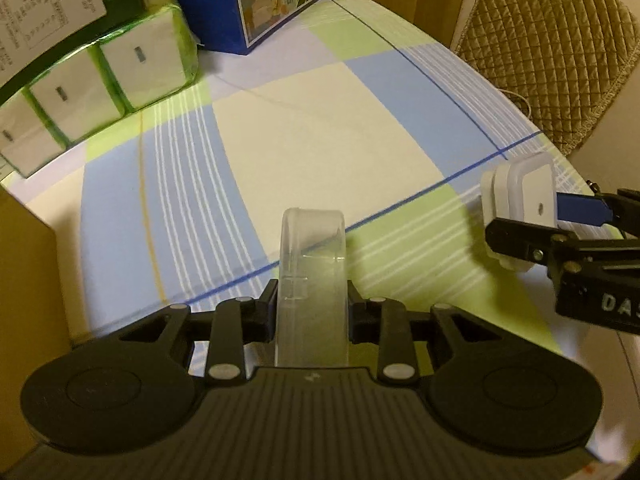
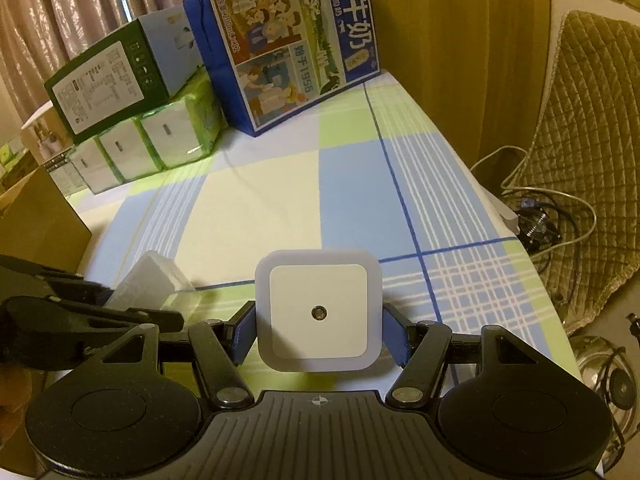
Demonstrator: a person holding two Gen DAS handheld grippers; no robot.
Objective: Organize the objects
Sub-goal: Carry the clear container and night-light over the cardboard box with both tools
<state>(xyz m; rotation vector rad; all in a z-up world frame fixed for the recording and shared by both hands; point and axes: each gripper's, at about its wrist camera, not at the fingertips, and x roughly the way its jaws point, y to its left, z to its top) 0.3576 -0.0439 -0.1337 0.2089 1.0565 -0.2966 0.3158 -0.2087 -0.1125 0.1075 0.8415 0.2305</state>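
Clear plastic fills my left gripper [image 1: 311,280], whose jaws are clamped on a see-through case [image 1: 311,280] held upright above the checked tablecloth [image 1: 304,128], while my right gripper [image 2: 319,334] has its blue pads [image 2: 244,334] pressed on both sides of a square white night light [image 2: 319,312], also off the cloth. At the table's far end, a blue milk carton [image 2: 288,40] reads "1956" beside large Chinese characters, next to a green box [image 2: 108,88] whose white label is too small to read, lying on green-wrapped tissue packs [image 2: 152,144].
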